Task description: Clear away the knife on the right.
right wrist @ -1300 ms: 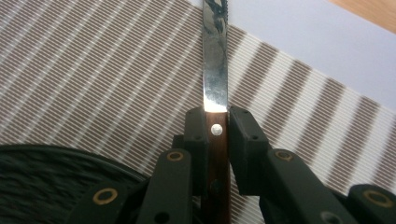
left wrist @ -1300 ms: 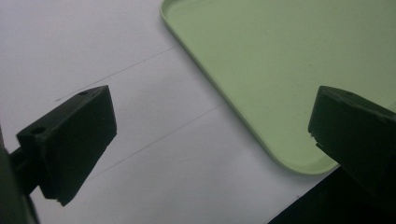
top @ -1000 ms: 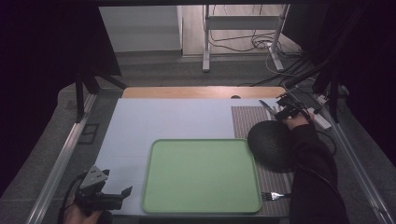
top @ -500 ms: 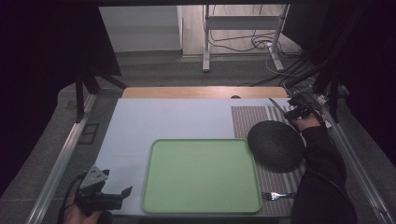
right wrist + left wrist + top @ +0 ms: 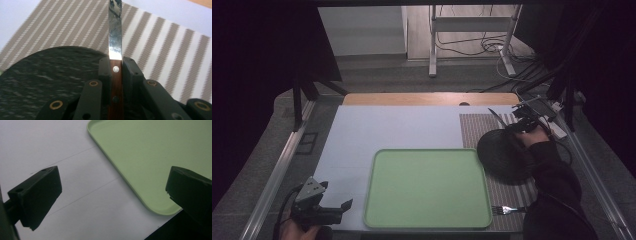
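gripping knife (image 5: 115, 30) (right gripper (image 5: 116, 65))

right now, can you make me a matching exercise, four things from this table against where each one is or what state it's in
Things:
1. knife
2. fork
3. green tray
4. left gripper

Places or states:
A. open, near the tray's front left corner
B. lying on the striped placemat, in front of the black plate
C. clamped by its wooden handle in the right gripper
D. empty, in the middle of the white tabletop

Pairs: 1-C, 2-B, 3-D, 4-A
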`<control>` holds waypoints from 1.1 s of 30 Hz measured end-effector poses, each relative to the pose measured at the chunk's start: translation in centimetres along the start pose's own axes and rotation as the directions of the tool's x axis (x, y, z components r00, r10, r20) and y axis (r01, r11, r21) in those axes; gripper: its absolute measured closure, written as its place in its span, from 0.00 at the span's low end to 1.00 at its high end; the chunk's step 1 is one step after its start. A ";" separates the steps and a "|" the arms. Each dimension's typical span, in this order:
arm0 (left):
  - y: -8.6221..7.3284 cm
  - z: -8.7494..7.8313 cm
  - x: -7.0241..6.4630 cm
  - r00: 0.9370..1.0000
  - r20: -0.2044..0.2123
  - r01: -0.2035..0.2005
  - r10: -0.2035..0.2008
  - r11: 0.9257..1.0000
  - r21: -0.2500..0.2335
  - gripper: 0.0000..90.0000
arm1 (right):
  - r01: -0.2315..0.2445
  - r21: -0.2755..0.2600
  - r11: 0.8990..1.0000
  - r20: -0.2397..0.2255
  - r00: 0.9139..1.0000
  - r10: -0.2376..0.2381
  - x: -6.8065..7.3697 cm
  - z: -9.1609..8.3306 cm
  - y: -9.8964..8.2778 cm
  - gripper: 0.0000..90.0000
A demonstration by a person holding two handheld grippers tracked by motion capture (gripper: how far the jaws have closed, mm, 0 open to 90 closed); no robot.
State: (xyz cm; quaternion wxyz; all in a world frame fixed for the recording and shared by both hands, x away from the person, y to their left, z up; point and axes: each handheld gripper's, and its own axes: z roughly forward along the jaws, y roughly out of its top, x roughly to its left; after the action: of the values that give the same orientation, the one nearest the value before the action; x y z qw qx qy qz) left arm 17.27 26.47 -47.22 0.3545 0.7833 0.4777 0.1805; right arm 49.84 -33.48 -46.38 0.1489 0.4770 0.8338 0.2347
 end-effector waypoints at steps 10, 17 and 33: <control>0.0 0.0 0.0 1.000 0.001 0.001 -0.001 1.000 -0.002 0.00 | 0.005 -0.003 1.000 -0.043 0.999 -0.005 2.8 -0.4 -0.7 0.86; 0.0 0.0 0.0 1.000 0.001 0.000 0.000 1.000 -0.002 0.00 | 0.027 -0.008 1.000 -0.065 0.998 -0.027 4.6 -0.7 -1.0 0.86; 0.0 0.0 0.0 1.000 -0.001 -0.001 0.001 1.000 -0.002 0.01 | 0.069 -0.031 0.997 -0.134 0.988 -0.073 9.6 -2.4 -2.7 0.86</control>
State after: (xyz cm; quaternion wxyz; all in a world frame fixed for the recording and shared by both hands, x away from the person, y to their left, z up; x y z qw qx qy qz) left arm 17.22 26.47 -47.21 0.3550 0.7831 0.4773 0.1814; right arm 41.92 -26.92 -46.00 0.1066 0.4280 0.8552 0.2721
